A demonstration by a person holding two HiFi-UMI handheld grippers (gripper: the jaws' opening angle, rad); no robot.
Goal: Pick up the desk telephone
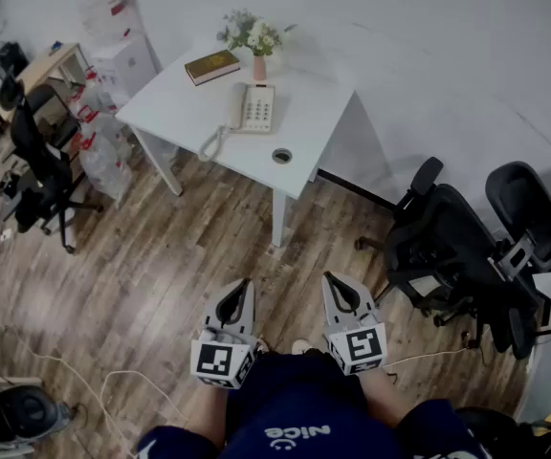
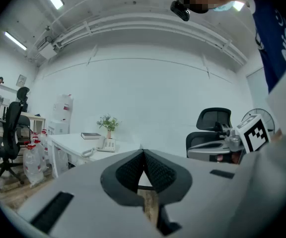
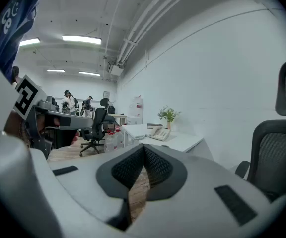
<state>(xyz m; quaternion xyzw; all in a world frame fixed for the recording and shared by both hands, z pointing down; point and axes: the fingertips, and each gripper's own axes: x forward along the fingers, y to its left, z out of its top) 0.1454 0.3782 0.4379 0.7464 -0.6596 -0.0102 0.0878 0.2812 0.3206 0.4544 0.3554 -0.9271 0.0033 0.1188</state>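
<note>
You stand on the wood floor [image 1: 161,256] well short of the white table [image 1: 175,108], both tools held low at your waist. The left claw [image 1: 242,290] and the right claw [image 1: 331,283] are each pressed together on nothing, noses aimed toward 12 o'clock. The desk telephone [image 1: 253,108] lies flat near the middle of the table, well apart from either claw. Its handset [image 1: 238,106] sits along its 9 o'clock side, and its coiled cord [image 1: 210,144] trails toward 7 o'clock, to the table's edge. A pink vase [image 1: 259,67] of flowers stands just beside the telephone at its 12 o'clock, and a book [image 1: 212,66] lies at its 10 o'clock. Black office chairs [image 1: 448,247] crowd the floor at your 2 o'clock.

The pickup has not begun, and by this reading the hazards lie ahead. Arrive with the claws unopened and you would shove the telephone toward the vase rather than grip it. Lift the base unevenly and the handset could slide off and swing on the cord. A cord snagged at the table's edge could drag the set back, and a reach past the telephone could tip the vase.
</note>
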